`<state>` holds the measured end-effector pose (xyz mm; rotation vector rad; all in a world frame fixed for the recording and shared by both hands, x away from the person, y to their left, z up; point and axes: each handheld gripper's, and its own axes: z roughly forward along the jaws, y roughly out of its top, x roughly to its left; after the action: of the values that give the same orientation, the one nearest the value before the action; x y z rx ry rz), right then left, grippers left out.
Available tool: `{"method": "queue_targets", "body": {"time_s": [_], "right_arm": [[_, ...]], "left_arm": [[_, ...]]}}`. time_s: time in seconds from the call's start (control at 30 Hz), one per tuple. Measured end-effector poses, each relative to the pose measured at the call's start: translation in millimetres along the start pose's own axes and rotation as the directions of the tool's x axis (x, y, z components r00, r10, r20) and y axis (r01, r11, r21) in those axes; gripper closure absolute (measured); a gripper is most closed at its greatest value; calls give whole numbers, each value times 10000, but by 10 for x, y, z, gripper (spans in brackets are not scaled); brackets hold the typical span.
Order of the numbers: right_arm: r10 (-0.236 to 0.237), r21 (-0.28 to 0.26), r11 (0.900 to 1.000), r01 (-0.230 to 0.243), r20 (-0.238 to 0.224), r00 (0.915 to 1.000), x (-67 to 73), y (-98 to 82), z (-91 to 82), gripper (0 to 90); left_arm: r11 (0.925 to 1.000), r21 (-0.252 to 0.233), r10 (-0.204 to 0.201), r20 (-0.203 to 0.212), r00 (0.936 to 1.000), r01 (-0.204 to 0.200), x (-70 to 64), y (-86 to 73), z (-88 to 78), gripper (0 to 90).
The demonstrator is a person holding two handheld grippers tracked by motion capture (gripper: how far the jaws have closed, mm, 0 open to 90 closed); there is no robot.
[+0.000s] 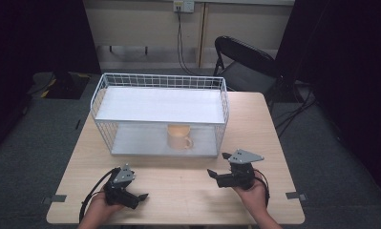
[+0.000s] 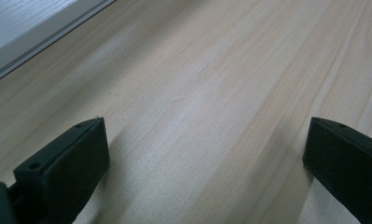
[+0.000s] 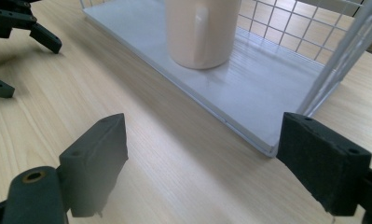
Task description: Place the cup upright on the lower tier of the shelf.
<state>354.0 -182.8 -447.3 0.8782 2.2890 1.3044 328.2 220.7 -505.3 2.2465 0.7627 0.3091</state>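
Left tool (image 1: 139,199) sits near the desk's (image 1: 188,191) front-left corner, jaws spread wide, nothing between them; in the left gripper view just bare wood under the gap. Right tool (image 1: 218,164) is near the front-right, also released, jaws wide apart and empty, pointed toward the middle of the desk.

Mug (image 1: 179,137), cream-coloured, stands upright on the lower shelf of the white wire rack (image 1: 159,106), right of that shelf's middle, close to its front edge, handle toward the front-right. Rack takes up the rear half of the desk; upper shelf (image 1: 159,105) is bare.

Right gripper view: mug (image 3: 202,30) ahead and above the jaws, rack's front corner post (image 3: 342,60) just beside the right-hand jaw. Neither tool touches mug or rack. Folding chair (image 1: 248,62) behind the desk's far-right corner.
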Motion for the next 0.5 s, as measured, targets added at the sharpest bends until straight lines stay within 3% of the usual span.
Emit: {"method": "queue_targets", "body": {"time_s": [0.5], "right_arm": [[-26,134,9999,26,-15,10000,-124,-145,-164,153]], "left_arm": [[10000,-2,11,3,10000,-11,1,0,0,0]]}}
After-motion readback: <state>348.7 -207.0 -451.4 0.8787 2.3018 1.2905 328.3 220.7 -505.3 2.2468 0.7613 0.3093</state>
